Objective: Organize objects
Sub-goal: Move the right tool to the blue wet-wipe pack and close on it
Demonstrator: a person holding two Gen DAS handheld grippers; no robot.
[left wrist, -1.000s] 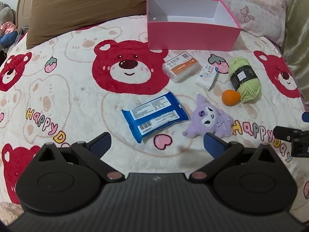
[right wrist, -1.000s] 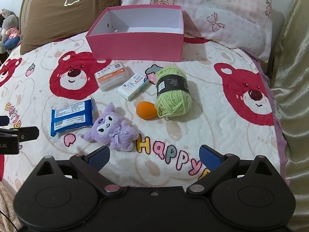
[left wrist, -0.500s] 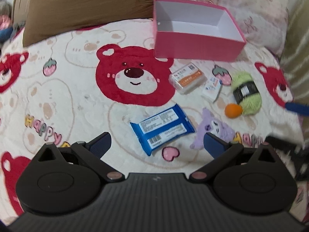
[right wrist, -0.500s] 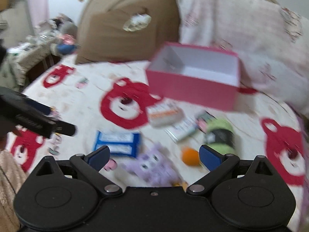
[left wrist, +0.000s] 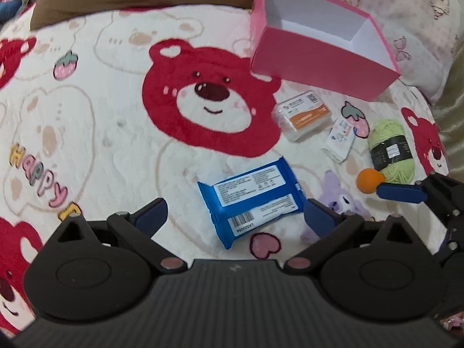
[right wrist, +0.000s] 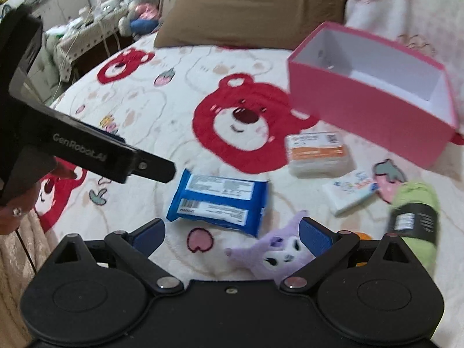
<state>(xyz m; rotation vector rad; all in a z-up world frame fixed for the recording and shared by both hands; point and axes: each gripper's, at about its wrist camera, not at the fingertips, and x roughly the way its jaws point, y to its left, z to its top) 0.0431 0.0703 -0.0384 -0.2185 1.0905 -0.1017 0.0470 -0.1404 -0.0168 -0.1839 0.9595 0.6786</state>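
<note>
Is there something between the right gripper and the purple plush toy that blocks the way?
Nothing visible does. The right gripper is open and the purple plush toy lies just ahead, near its right finger. The blue wipes pack lies farther on, not between them.

orange ball (right wrist: 362, 236) mostly hidden, yarn (right wrist: 414, 217) blurred

Each hand-held gripper is matte black plastic. The left hand-held gripper (left wrist: 235, 216) has a ribbed top plate, two rounded housings with disc-shaped recesses, triangular cut-outs, and angled link arms pinned by round metal rivets. Its fingers (left wrist: 152, 217) carry dark blue pads. The right hand-held gripper (right wrist: 232, 232) has the same build, with a small central screw. Seen from the side, the left body bears white "GenRobot.AI" lettering and a screw. A ring (right wrist: 16, 211) is worn on one finger.
</note>
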